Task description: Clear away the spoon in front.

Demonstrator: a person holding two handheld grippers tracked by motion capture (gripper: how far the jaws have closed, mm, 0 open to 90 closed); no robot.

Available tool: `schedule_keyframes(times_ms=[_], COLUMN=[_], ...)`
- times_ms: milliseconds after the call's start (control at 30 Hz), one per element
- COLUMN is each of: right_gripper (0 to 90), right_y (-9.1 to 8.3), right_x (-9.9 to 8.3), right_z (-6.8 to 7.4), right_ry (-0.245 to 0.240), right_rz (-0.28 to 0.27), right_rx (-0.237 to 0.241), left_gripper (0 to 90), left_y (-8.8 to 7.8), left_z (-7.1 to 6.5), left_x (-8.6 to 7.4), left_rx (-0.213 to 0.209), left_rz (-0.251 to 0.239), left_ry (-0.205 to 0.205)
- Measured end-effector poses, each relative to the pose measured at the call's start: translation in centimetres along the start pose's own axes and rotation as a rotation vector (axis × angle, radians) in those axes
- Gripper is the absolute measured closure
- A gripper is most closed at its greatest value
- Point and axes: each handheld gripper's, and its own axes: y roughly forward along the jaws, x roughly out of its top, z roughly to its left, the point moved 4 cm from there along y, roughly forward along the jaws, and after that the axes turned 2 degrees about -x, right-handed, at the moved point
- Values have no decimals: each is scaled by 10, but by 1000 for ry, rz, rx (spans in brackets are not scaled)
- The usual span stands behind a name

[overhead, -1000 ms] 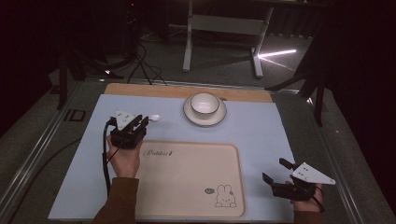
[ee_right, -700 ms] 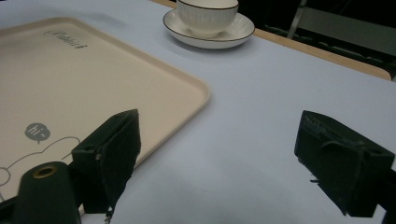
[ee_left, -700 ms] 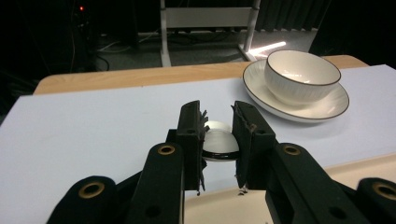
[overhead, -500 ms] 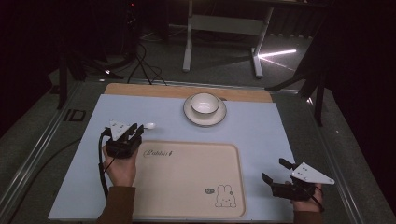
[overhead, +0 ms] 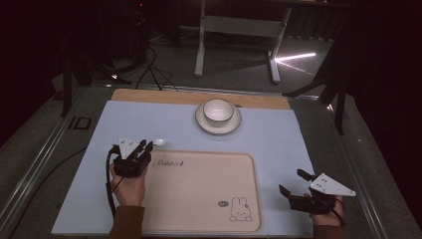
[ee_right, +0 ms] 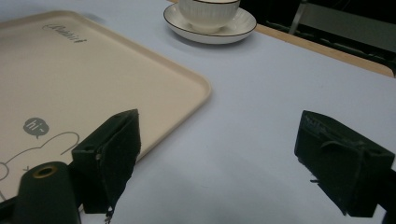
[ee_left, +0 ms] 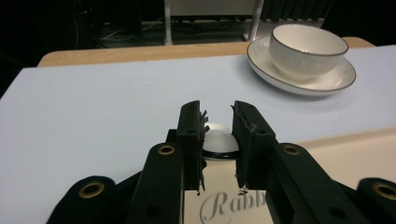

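Now | left gripper clamps spoon handle | bowl end points away, toward saucer

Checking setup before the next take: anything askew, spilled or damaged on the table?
Nothing spilled or broken. The cup sits upright on its saucer, the tray lies square on the mat. One oddity: the white spoon lies on the mat beside the tray, its handle pinched in the left claw.
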Motion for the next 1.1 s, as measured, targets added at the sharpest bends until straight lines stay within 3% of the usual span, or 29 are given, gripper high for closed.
schedule_keyframes(times_ms=[833, 1100], right_gripper=[142, 142], right_y=[1, 2], right_x=[-1, -1], right_z=[-1, -1], right_ry=[2, 0], right_rz=[6, 14], right_rx=[4, 7], left_gripper=[737, 736], left_y=[-8, -9], left_z=[-2, -3], left_x=[-34, -39], left_rx=[5, 12], left_rz=[53, 63], left_ry=[-19, -18])
